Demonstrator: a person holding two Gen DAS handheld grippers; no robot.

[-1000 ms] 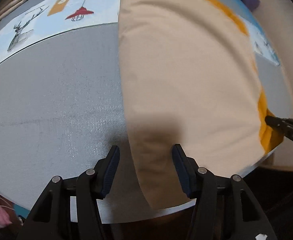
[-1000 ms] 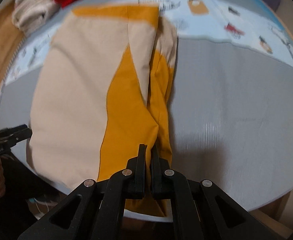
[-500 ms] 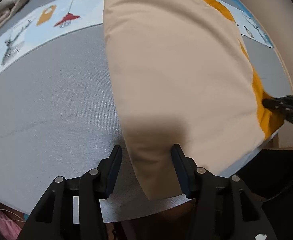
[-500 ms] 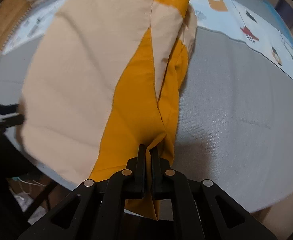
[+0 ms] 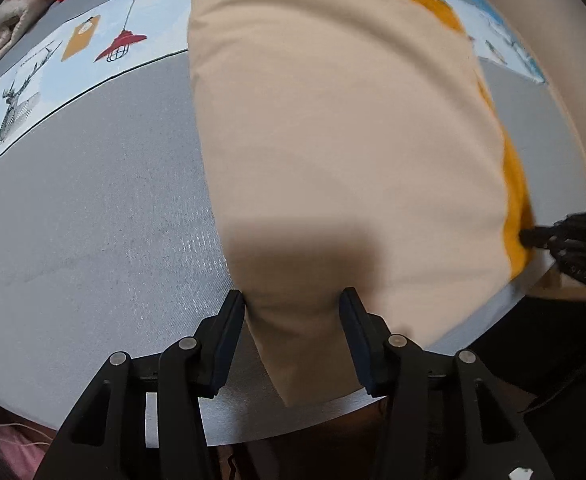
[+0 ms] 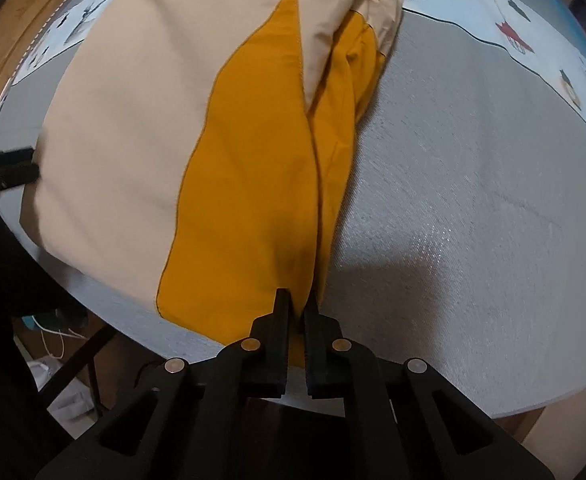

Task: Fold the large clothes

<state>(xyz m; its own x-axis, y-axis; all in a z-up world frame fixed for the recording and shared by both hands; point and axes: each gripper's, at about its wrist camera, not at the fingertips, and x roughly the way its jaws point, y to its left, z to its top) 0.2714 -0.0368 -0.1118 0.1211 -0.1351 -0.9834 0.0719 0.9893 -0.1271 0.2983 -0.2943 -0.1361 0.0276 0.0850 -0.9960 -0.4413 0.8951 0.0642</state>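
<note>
While the beige-and-mustard garment lay on the grey table, the left gripper was closing around its corner and the right gripper pinched the mustard edge; lifting both evenly seemed smartest.

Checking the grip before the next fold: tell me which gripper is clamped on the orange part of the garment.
The right gripper: its fingers are pinched shut on the orange panel. The left gripper straddles the beige part, its fingers closing around it.
</note>
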